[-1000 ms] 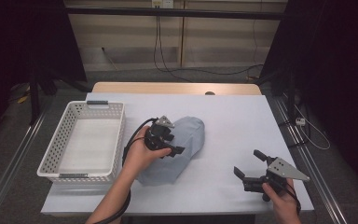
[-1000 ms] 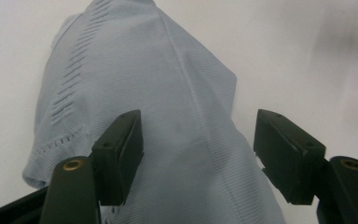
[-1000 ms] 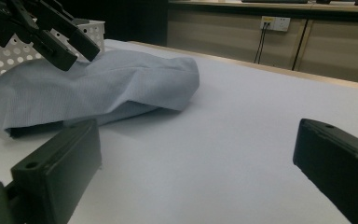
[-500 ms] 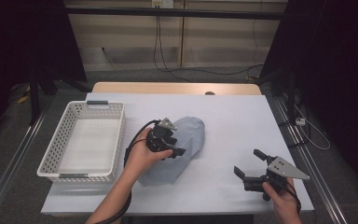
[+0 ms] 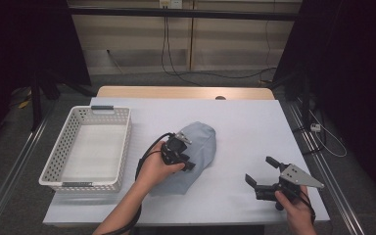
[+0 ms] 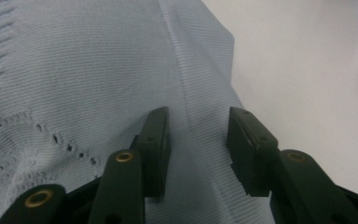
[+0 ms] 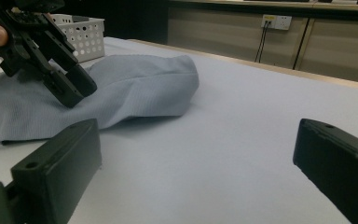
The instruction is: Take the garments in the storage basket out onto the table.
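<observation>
A pale blue cloth [image 5: 192,156] lies bunched in the middle of the white counter [image 5: 245,127], just right of a white basket [image 5: 85,147] that stands at the counter's left side. The left claw [image 5: 186,164] is pressed down onto the cloth near its right edge, and its jaws have just been closing, with a raised fold of the fabric standing between them (in the left gripper view the pads [image 6: 156,144] sit on either side of that ridge with a gap, not pinching it). The right claw [image 5: 263,172] hovers over the bare counter near the front right corner, well apart from the cloth, its jaws spread wide with nothing between them. From the right gripper view the cloth [image 7: 135,93] humps up towards its far end.
</observation>
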`<action>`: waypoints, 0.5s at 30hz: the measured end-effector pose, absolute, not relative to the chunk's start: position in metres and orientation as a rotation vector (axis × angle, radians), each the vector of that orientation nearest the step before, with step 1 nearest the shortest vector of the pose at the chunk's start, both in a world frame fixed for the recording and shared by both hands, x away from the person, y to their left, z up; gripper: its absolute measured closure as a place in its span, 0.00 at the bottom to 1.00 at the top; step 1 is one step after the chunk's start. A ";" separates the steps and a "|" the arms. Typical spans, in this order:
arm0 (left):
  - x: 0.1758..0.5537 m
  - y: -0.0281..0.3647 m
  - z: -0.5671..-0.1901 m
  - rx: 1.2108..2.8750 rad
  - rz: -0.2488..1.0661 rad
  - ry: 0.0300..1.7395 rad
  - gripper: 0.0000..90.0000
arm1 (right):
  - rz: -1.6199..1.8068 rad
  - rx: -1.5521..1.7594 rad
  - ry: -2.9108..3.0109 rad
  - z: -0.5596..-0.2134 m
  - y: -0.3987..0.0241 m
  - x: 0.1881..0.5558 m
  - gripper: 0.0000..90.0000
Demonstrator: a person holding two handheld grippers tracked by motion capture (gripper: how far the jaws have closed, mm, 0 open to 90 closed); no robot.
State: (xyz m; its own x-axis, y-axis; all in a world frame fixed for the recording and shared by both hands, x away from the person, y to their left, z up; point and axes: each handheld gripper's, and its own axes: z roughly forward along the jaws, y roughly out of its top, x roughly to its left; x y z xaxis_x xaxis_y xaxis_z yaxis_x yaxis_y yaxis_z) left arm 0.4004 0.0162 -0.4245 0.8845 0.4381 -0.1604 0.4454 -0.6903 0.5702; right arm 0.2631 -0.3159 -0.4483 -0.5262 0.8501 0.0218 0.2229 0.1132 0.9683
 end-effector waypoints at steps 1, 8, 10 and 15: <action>0.400 0.016 -0.425 2.428 -0.011 0.636 0.68 | 1.438 1.040 1.831 -0.448 -0.316 0.263 0.01; 0.400 0.016 -0.427 2.437 0.002 0.659 0.83 | 1.433 1.028 1.833 -0.447 -0.316 0.261 0.01; 0.400 0.017 -0.428 2.433 -0.007 0.669 0.86 | 1.432 1.027 1.834 -0.447 -0.316 0.261 0.01; 0.399 0.018 -0.430 2.405 -0.005 0.704 0.97 | 1.437 1.013 1.841 -0.447 -0.314 0.262 0.01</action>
